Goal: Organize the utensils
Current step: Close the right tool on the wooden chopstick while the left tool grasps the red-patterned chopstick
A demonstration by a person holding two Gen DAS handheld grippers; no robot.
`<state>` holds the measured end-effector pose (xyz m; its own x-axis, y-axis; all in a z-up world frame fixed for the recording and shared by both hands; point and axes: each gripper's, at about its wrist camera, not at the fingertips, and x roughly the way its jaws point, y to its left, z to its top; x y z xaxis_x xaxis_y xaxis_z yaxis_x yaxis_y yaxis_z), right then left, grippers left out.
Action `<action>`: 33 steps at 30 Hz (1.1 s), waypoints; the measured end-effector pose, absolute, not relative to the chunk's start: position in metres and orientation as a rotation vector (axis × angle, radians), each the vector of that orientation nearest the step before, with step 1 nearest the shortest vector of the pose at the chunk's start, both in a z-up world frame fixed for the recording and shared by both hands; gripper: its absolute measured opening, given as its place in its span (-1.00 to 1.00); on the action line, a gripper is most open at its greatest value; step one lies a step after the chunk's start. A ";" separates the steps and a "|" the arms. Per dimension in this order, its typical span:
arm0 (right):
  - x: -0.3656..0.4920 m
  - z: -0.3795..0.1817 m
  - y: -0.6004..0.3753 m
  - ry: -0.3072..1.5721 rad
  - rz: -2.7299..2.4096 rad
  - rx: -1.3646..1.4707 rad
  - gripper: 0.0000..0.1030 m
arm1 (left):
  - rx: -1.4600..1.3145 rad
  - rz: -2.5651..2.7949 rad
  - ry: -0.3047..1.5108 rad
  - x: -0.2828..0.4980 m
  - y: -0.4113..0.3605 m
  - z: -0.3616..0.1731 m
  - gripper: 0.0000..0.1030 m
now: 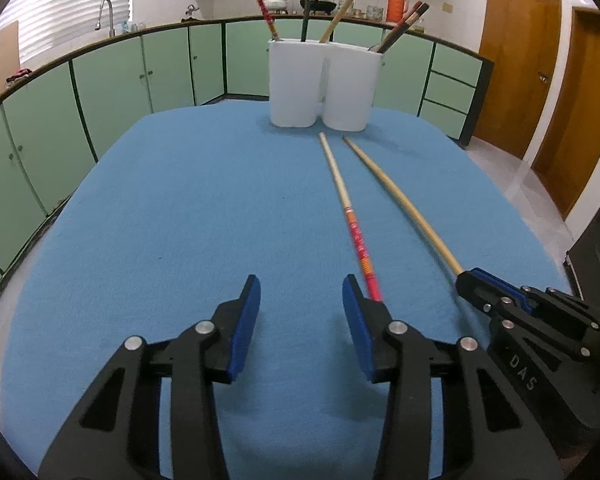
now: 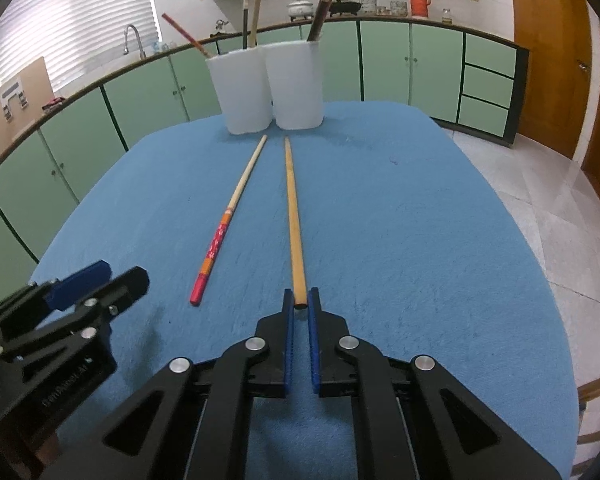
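Observation:
Two chopsticks lie on the blue tablecloth [image 1: 180,220], pointing at a white two-cup utensil holder [image 1: 324,82] at the far edge. The red-ended chopstick [image 1: 350,216] lies left of the plain bamboo chopstick [image 1: 400,200]. My left gripper [image 1: 300,292] is open and empty, its right pad beside the red end. My right gripper [image 2: 301,300] is closed on the near end of the bamboo chopstick [image 2: 294,224], which rests on the cloth. The red-ended chopstick [image 2: 228,220] and holder [image 2: 272,84] also show in the right wrist view. The holder has several chopsticks standing in it.
Green kitchen cabinets [image 1: 112,80] with a sink tap ring the table behind. A wooden door [image 1: 516,64] and tiled floor lie to the right. The right gripper body [image 1: 540,320] sits close beside the left one.

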<state>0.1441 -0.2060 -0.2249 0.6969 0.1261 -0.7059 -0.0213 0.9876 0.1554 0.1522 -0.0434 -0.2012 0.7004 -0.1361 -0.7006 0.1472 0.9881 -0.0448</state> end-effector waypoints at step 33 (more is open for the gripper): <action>0.148 -0.222 -0.223 0.776 0.072 0.158 -0.87 | -0.019 -0.237 0.857 0.173 -0.073 -0.220 -0.50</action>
